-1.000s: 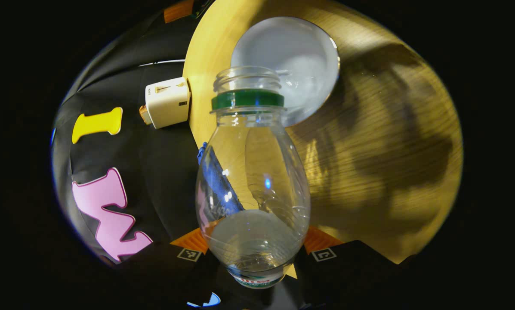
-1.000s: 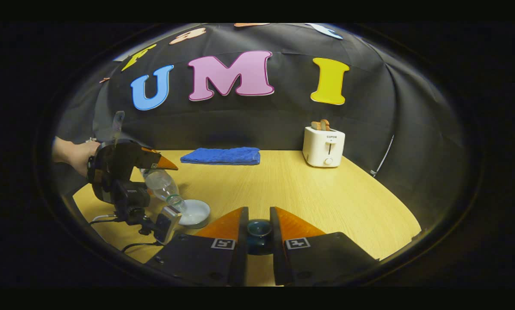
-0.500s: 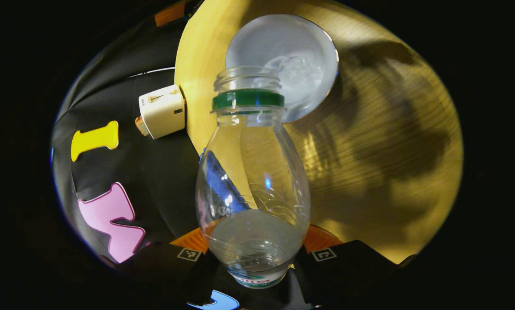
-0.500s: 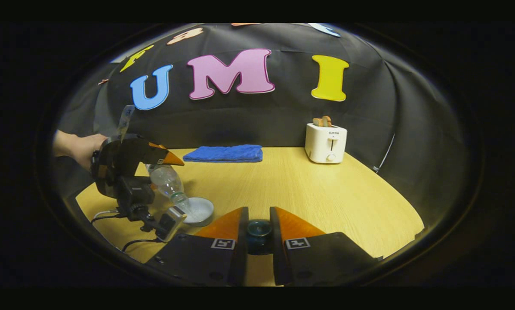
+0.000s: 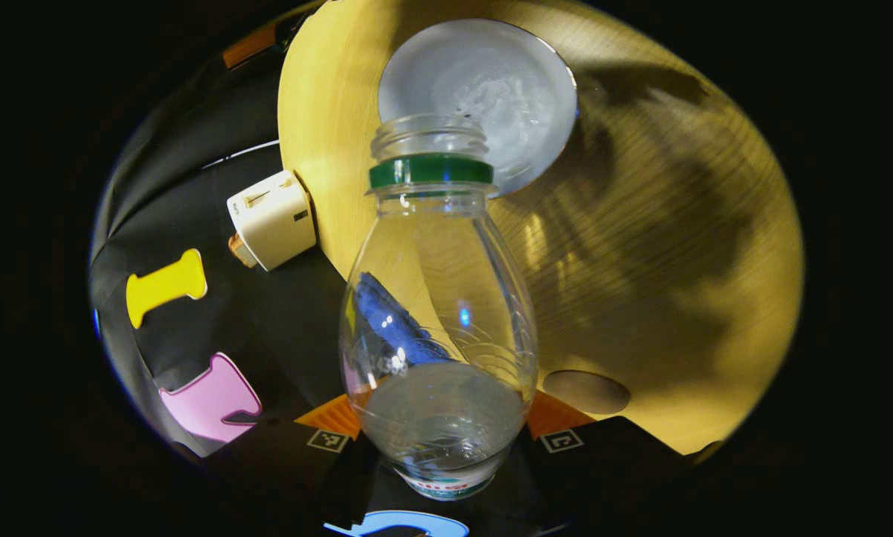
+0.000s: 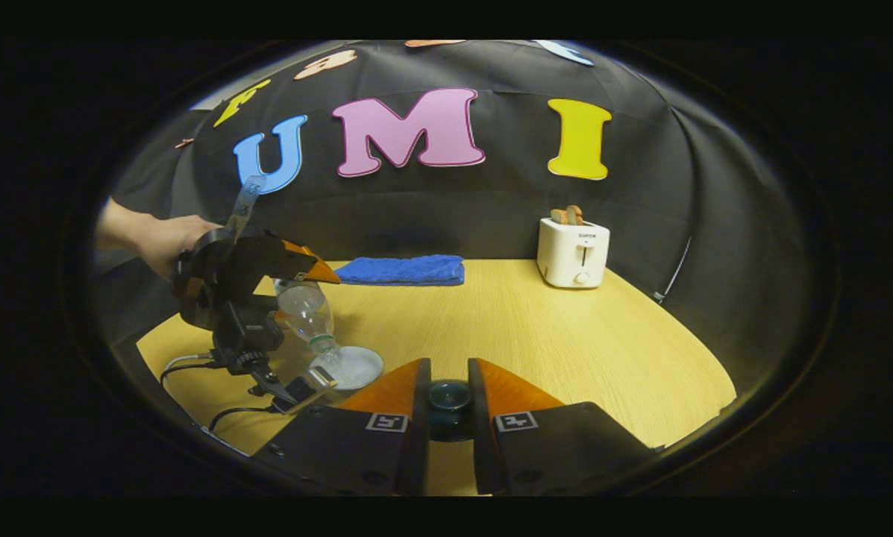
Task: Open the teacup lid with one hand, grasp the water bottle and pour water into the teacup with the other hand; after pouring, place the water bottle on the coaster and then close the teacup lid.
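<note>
The left gripper is clenching the clear ribbed plastic water bottle, tilting it steeper over the round white teacup; the right gripper is pinching the dark glossy lid knob.

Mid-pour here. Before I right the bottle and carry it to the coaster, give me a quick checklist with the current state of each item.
1. Left gripper shut on water bottle: ok.
2. Bottle mouth over teacup: ok.
3. Teacup filled enough: cannot tell.
4. Coaster bare and free to receive the bottle: ok.
5. Right gripper shut on teacup lid, held away from the cup: ok.
6. Spill on table: cannot tell.
</note>
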`<state>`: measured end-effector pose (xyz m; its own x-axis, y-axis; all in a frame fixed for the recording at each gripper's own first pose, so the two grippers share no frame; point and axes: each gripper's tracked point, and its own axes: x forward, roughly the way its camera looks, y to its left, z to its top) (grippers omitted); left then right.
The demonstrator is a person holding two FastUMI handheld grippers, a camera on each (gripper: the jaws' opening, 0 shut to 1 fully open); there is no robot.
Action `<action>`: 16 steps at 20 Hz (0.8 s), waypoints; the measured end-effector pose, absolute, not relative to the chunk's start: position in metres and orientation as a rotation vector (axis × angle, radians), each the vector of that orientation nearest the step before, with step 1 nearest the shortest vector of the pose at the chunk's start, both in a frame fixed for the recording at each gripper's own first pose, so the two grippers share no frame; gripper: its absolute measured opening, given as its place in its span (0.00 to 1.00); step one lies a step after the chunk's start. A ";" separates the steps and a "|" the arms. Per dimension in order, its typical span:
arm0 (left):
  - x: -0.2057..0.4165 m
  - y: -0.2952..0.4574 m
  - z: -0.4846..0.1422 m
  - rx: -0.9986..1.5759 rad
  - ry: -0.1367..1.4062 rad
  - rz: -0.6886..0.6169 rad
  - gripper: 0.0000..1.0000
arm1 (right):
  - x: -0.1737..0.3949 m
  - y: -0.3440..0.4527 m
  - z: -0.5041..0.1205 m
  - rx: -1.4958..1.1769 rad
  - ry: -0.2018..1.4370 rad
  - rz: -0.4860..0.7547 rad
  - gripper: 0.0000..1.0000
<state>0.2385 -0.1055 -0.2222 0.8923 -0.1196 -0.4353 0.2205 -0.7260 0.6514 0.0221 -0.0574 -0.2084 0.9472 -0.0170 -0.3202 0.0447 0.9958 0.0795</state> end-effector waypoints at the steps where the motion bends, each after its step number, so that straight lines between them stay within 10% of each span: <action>1: 0.240 -0.110 -0.218 2.333 0.053 -0.599 0.77 | 0.023 -0.056 -0.207 0.093 0.324 -0.031 0.28; 16: 0.245 -0.124 -0.197 2.523 0.033 -0.571 0.77 | 0.032 -0.062 -0.197 0.143 0.321 -0.053 0.27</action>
